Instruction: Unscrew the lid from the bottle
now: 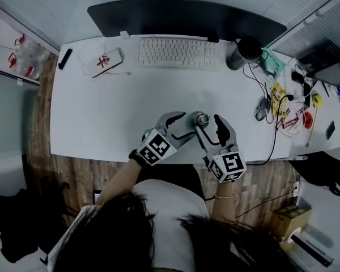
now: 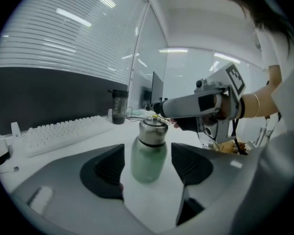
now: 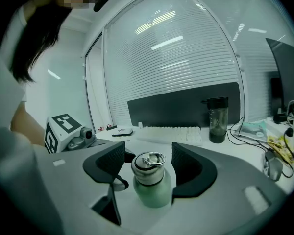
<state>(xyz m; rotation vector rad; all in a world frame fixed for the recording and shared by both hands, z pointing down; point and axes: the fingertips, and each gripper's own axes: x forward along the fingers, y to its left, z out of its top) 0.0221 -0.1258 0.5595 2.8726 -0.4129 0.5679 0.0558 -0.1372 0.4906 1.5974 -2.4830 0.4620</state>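
A small pale green bottle [image 1: 202, 119] with a steel lid [image 3: 148, 165] and a ring on top stands upright near the front edge of the white desk [image 1: 102, 112]. My left gripper [image 1: 182, 127] comes at it from the left. In the left gripper view its pads [image 2: 108, 168] flank the bottle body [image 2: 148, 155] with a narrow gap on each side, so it is open. My right gripper [image 1: 211, 128] reaches in from the front right. It is also open, and its pads [image 3: 186, 163] stand on either side of the lid without pressing it.
A white keyboard [image 1: 178, 52] and a dark monitor [image 1: 187, 18] lie at the back. A dark tumbler [image 1: 242, 52] stands at the back right, with a mouse [image 1: 262, 109], cables and small items beside it. A white case [image 1: 105, 61] lies at the back left.
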